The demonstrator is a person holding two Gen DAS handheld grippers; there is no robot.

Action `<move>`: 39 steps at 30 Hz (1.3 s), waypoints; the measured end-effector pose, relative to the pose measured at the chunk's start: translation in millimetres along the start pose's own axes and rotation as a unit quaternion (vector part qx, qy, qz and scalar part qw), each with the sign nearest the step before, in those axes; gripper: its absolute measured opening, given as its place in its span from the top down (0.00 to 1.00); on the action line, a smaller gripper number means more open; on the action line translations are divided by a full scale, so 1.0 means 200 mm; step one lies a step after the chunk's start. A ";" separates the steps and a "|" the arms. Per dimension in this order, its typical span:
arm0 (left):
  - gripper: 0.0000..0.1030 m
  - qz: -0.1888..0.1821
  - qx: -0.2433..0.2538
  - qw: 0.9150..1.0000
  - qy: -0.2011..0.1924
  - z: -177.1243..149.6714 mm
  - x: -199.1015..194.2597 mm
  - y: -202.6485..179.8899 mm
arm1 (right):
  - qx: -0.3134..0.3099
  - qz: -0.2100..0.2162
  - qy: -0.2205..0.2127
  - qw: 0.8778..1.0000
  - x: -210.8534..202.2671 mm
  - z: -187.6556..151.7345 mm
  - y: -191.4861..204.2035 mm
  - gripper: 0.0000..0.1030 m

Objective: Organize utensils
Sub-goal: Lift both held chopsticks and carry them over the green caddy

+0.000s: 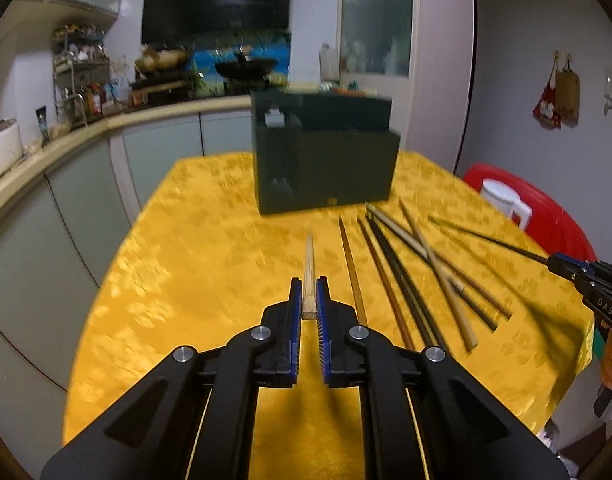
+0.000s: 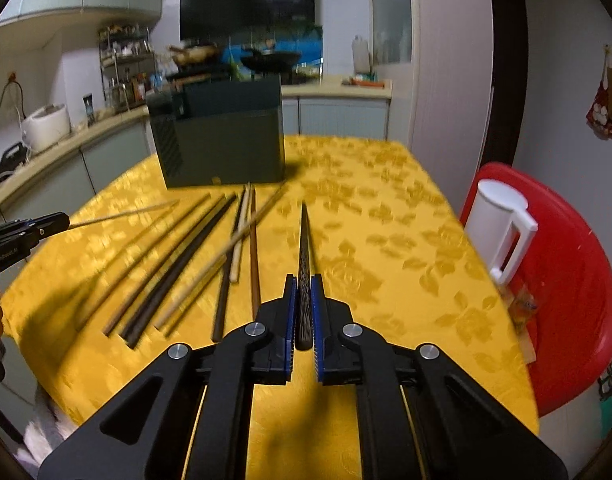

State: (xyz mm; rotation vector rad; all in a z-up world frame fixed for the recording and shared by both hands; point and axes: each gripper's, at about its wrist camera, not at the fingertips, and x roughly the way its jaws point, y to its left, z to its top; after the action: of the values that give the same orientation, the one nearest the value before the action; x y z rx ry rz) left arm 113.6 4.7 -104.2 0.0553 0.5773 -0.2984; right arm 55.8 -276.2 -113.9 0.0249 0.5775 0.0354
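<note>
Two grippers, one chopstick each; left gripper point(image 1: 309, 280) has jaws pinched on a pale wood chopstick point(image 1: 309, 264), square-ended, tip lifted off the cloth; loose chopsticks point(image 1: 410, 264) lie fanned on the yellow floral tablecloth point(image 1: 193, 248) between the grippers, roughly seven by my count, blur makes that unsure; mix of light bamboo and dark brown, all thin and tapered; right gripper point(image 2: 303, 278) has jaws clamped on a dark patterned chopstick point(image 2: 304, 248); dark green box point(image 2: 225, 136) stands behind the pile, contents can't tell; white lidded jug point(image 2: 498, 232) on red stool point(image 2: 566, 264), far right.
</note>
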 end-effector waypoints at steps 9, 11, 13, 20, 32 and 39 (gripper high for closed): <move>0.93 0.000 0.008 0.998 -0.059 0.21 -0.19 -0.01 | -0.007 0.023 -0.074 0.997 -0.22 0.19 0.03 0.92; 0.93 -0.004 0.010 0.998 -0.067 0.25 -0.20 -0.02 | -0.011 0.024 -0.085 0.996 -0.24 0.23 0.04 0.92; 0.93 -0.008 0.011 0.997 -0.072 0.29 -0.21 -0.03 | -0.013 0.029 -0.095 0.995 -0.26 0.27 0.05 0.92; 0.93 -0.012 0.016 0.997 -0.078 0.38 -0.21 -0.03 | -0.016 0.040 -0.105 0.993 -0.24 0.41 0.07 0.92; 0.93 -0.016 0.021 0.997 -0.067 0.45 -0.16 -0.01 | -0.001 0.056 -0.081 0.995 -0.10 0.61 0.06 0.92; 0.93 -0.031 0.013 0.998 -0.051 0.51 -0.10 0.02 | 0.005 0.055 -0.072 0.996 -0.03 0.69 0.04 0.92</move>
State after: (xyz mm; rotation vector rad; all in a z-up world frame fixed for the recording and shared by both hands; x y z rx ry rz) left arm 153.3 0.1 -7.2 0.0466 0.4755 -0.3668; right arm 126.3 -269.5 4.9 0.0683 0.4307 0.1365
